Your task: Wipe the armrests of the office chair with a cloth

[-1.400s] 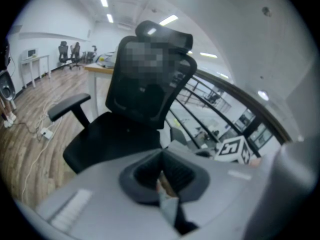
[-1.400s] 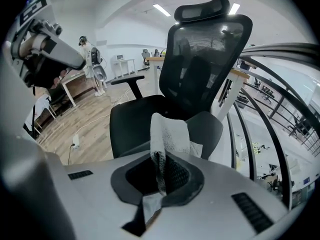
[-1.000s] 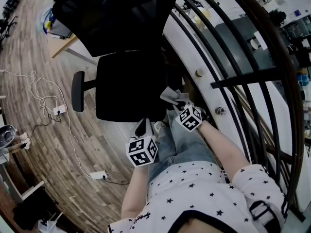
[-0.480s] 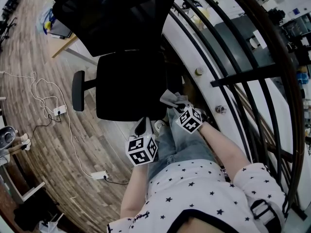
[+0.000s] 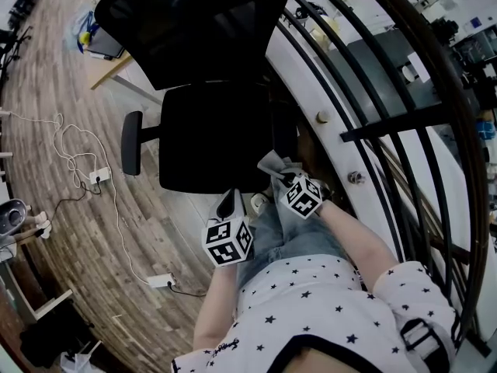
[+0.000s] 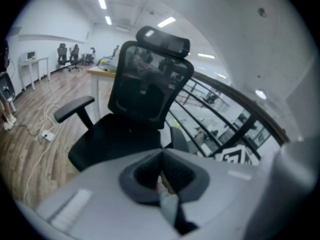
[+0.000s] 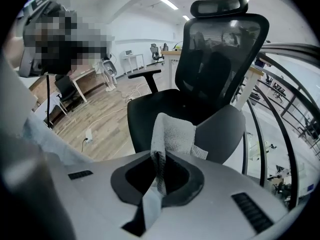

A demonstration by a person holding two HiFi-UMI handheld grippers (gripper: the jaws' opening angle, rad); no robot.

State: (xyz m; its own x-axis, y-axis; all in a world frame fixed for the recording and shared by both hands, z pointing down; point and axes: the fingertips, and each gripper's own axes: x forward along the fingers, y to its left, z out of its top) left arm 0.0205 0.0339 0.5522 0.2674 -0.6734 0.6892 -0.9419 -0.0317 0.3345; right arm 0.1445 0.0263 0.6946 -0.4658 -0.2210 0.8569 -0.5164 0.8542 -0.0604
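Note:
A black office chair [image 5: 213,134] with a mesh back stands in front of me. Its left armrest [image 5: 132,142] [image 6: 72,106] sticks out over the wooden floor. The right armrest [image 7: 222,131] [image 6: 179,140] lies close ahead of my right gripper [image 5: 283,174] [image 7: 159,160]. That gripper is shut on a pale grey cloth [image 5: 272,162] [image 7: 171,133], which stands up from the jaws, apart from the armrest. My left gripper [image 5: 227,203] [image 6: 161,178] hangs near the seat's front edge, jaws together, with nothing I can make out in them.
A curved black railing [image 5: 373,123] runs close along the right. A white cable and power strips [image 5: 97,176] lie on the wooden floor at left. A desk [image 5: 116,64] stands behind the chair. My knees and legs [image 5: 295,235] are below the grippers.
The head view has shifted a little, so the chair sits slightly further right. Both grippers keep nearly the same places, the cloth still in the right one.

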